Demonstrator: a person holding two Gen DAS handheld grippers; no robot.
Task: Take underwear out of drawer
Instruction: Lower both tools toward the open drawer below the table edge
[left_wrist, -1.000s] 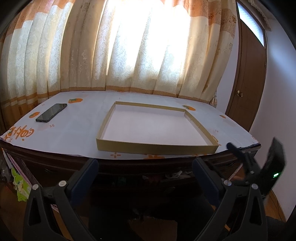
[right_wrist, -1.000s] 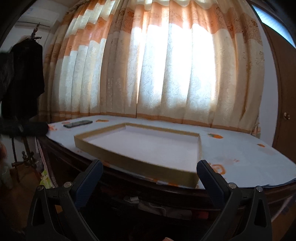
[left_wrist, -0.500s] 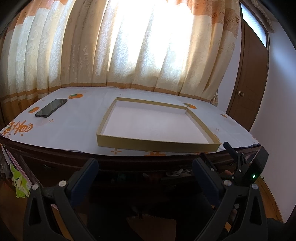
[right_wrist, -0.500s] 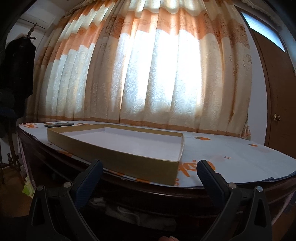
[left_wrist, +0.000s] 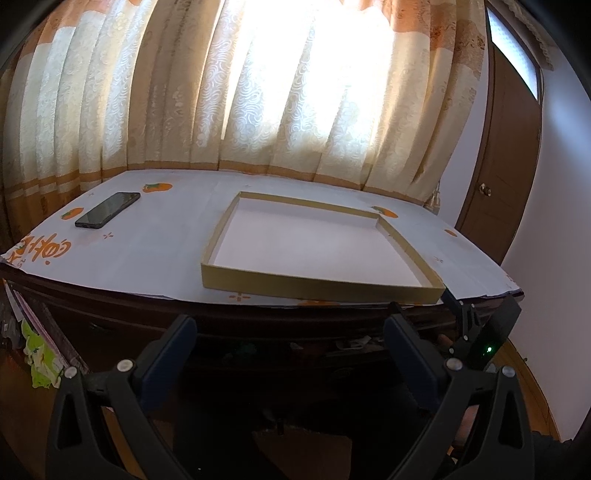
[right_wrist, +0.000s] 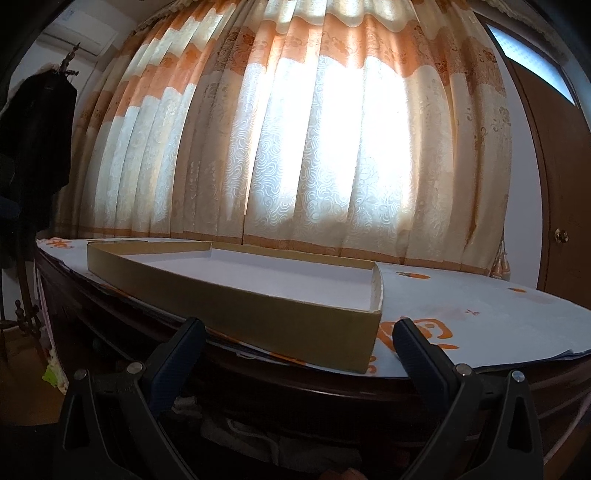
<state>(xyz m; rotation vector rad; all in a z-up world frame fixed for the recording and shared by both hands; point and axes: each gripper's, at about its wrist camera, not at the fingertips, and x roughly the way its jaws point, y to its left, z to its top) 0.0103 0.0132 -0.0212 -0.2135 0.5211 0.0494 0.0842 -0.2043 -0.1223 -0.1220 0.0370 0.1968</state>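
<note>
Gold-sided tray (left_wrist: 317, 284) occupies frame centre on the table (left_wrist: 155, 254). We hold the left gripper (left_wrist: 290, 332) and right gripper (right_wrist: 297, 334) with fingers apart, empty. Underwear location: cannot tell; the drawer (right_wrist: 280, 439) below is dark.

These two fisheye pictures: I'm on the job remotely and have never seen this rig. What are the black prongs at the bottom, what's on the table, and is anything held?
There is no robot arm: a person carries a two-finger gripper in each hand, and a camera on each looks forward along its fingers. The prongs are those fingers.

The left gripper and the right gripper are both open and hold nothing. The left view also shows the right gripper from the side.

On the table, covered in white paper with orange prints, lie a shallow empty cardboard tray and a dark phone. Behind hangs a curtain.

Under the tabletop, cloth shows in a dark opening; I cannot tell what it is.
</note>
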